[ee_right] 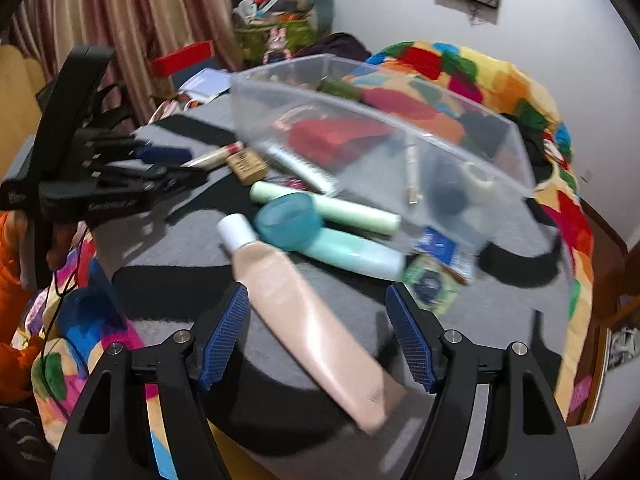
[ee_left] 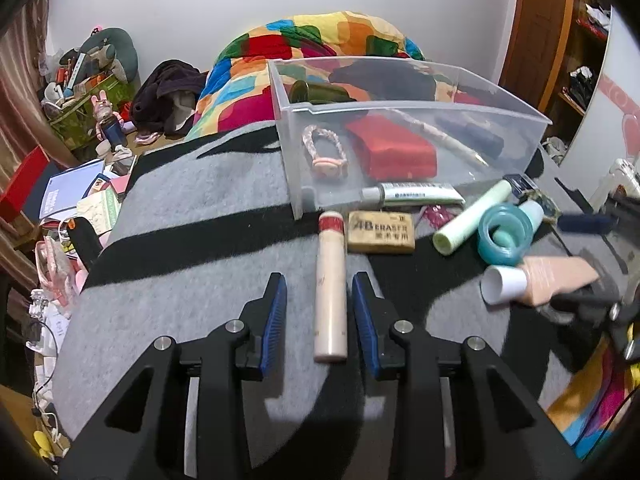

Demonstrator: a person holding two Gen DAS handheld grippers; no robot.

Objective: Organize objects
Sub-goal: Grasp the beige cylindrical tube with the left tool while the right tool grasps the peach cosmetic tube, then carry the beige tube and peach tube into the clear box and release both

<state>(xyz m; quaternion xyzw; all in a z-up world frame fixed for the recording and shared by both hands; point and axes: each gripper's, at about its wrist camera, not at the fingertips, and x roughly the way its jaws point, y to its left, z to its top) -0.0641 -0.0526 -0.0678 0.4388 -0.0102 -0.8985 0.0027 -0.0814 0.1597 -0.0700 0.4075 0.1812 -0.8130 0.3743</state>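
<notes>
Right-wrist view blurred; bin (ee_right: 400, 120) contents unclear.

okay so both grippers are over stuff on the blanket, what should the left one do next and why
Probably close the left gripper on the cream tube: the tube lies lengthwise between its open fingers, not yet pinched, and the clear bin just beyond already holds sorted items.

Indoor light, moderately bright, overhead: hard dark shadows on grey blanket (ee_left: 192, 208). Left wrist view sharp centrally; right edge smeared. Right wrist view motion-blurred throughout. Heavy fisheye bending, black vignette in corners. Mild glare on clear bin (ee_right: 400, 128).
</notes>
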